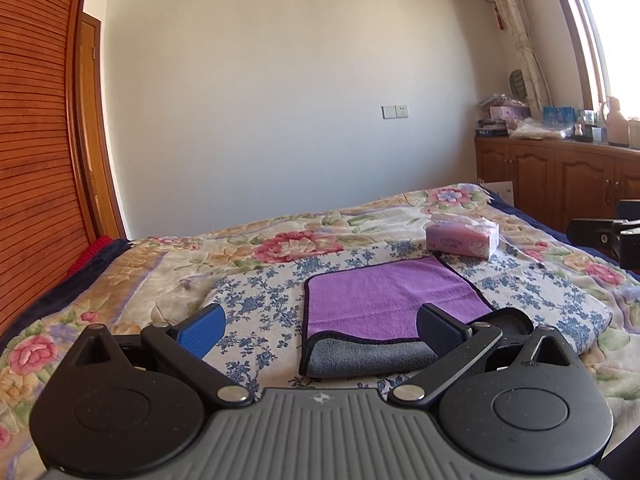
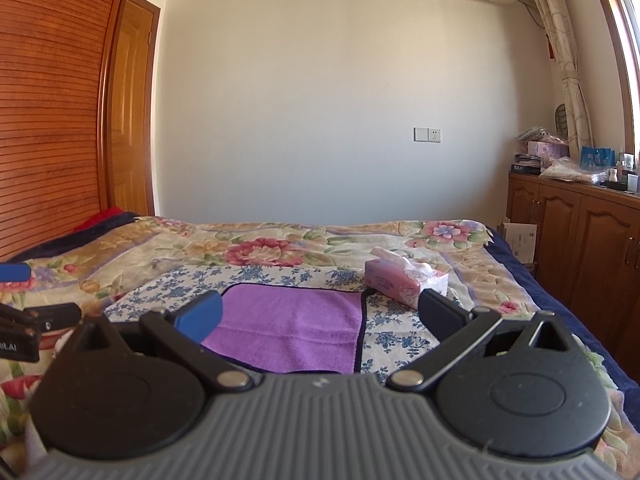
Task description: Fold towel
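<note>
A purple towel (image 1: 384, 300) with dark trim and a grey underside lies on a blue-flowered cloth (image 1: 264, 300) on the bed. Its near edge is turned over, showing grey. My left gripper (image 1: 320, 330) is open and empty, held just before the towel's near left corner. In the right wrist view the towel (image 2: 292, 328) lies flat between the fingers of my right gripper (image 2: 320, 316), which is open and empty above its near edge. The left gripper shows at the left edge of the right wrist view (image 2: 24, 320).
A pink tissue pack (image 1: 462, 240) sits just beyond the towel's far right corner; it also shows in the right wrist view (image 2: 404, 282). The floral bedspread (image 1: 280, 240) covers the bed. A wooden cabinet (image 1: 560, 180) stands on the right, a wooden wardrobe (image 1: 36, 140) on the left.
</note>
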`<state>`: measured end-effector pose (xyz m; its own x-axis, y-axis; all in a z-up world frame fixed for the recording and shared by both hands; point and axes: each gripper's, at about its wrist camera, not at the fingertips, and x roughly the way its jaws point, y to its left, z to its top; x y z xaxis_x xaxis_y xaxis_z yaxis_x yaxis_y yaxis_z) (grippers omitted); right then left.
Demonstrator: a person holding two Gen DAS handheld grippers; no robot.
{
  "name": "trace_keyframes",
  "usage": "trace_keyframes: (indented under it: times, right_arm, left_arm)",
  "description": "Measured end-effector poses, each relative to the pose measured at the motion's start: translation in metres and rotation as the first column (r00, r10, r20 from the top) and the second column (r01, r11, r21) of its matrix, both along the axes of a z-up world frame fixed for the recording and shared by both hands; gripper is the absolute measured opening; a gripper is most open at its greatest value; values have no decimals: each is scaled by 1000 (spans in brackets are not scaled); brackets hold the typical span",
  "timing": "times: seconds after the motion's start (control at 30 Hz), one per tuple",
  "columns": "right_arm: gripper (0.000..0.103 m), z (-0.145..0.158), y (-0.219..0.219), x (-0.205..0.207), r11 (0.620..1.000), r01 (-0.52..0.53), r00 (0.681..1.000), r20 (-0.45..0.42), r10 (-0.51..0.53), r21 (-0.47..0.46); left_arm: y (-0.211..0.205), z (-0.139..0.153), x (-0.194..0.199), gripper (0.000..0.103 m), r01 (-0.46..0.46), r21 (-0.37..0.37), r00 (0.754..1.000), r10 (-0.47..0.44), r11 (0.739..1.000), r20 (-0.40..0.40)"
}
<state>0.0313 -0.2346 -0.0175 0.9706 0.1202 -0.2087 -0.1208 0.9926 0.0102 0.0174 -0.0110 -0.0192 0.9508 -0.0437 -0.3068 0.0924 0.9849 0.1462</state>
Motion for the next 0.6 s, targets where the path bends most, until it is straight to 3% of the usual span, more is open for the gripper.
trace_keyframes:
  times: [0.6]
  right_arm:
    - [103, -12, 0, 32, 999, -33, 997, -72, 33, -1]
  left_arm:
    - [6, -17, 40, 103, 23, -6, 994, -23, 1000, -108]
